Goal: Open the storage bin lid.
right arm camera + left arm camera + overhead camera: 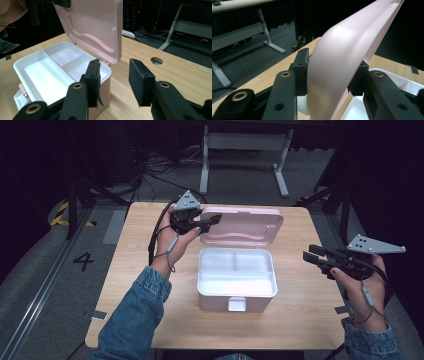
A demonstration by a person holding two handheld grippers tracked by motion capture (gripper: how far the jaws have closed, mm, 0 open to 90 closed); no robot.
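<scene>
Here, the parts of the scene:
Box: a pink plastic box point(236, 290) with rounded corners sits near the middle of the table, open, with a small latch tab on its front wall.
Inside: a smooth white liner, split by thin ridges into one long compartment at the front and two smaller ones behind it.
Lid: the pink lid point(243, 226) stands raised at the back of the box; its inner face is glossy, with a wavy moulded ridge.
Left gripper: the left gripper point(212, 219) pinches the lid's left edge, with the black pads point(301, 70) pressed on either side of the smooth curved rim.
Right gripper: the right gripper point(310, 255) hovers off to the right of the box, well apart from it, its jaws spread with nothing between the foam-faced pads point(139, 80).
Table: a pale wood-grain table point(306, 316), matte, with rounded corners and a round cable hole point(156, 60).
</scene>
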